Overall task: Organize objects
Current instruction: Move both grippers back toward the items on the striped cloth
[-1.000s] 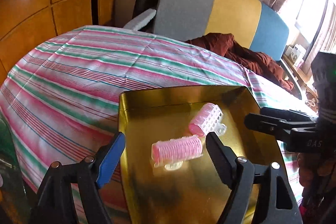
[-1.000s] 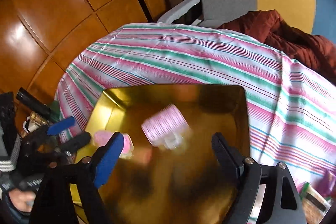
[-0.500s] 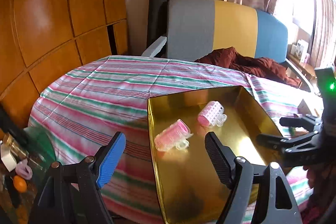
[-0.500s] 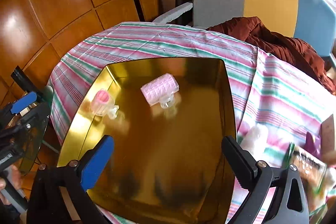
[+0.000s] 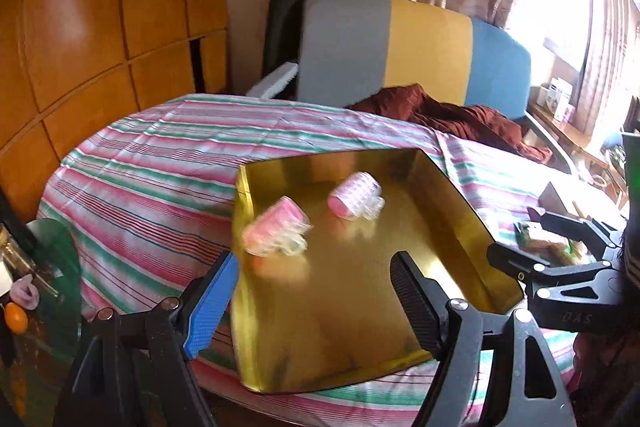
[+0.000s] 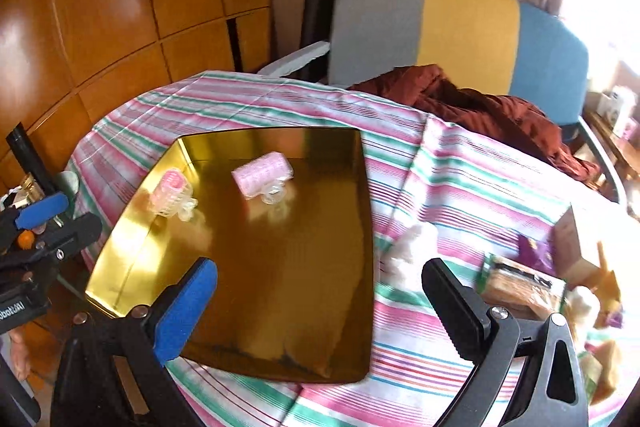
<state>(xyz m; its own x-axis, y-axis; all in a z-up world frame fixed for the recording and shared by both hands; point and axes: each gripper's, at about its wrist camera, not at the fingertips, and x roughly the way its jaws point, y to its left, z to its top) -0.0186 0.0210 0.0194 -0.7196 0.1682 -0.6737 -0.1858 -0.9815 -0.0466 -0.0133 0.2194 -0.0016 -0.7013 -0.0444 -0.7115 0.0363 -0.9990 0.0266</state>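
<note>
— Both cameras have pulled back since a second ago: the gold tray [image 6: 328, 267] looked large and close then, and now it sits smaller, in the middle of each frame.

— And the two rollers?

— Both lie in the tray. The pink hair roller [image 6: 262, 175] lies on its side toward the tray's far edge, centre of the right wrist view. The second pink roller [image 6: 171, 193] lies by the tray's left wall, apart from the first. In the left wrist view the nearer of the two is smeared by blur.

— What carries the tray?

— A counter under a striped cloth [image 5: 152, 183]. Right of the tray, in the lower right of the right wrist view, there is a blurred clutter of packets [image 6: 520, 287] I cannot tell apart.

— The grippers?

— The left gripper [image 5: 316, 303] has its jaws spread wide, nothing between them, at the bottom of its frame over the tray's near edge. The right gripper [image 6: 320, 305] is likewise released and empty, straddling the tray's near right corner.

— Behind?

— A grey, yellow and blue chair [image 6: 460, 27] with dark red fabric [image 6: 480, 107] heaped on it.
</note>
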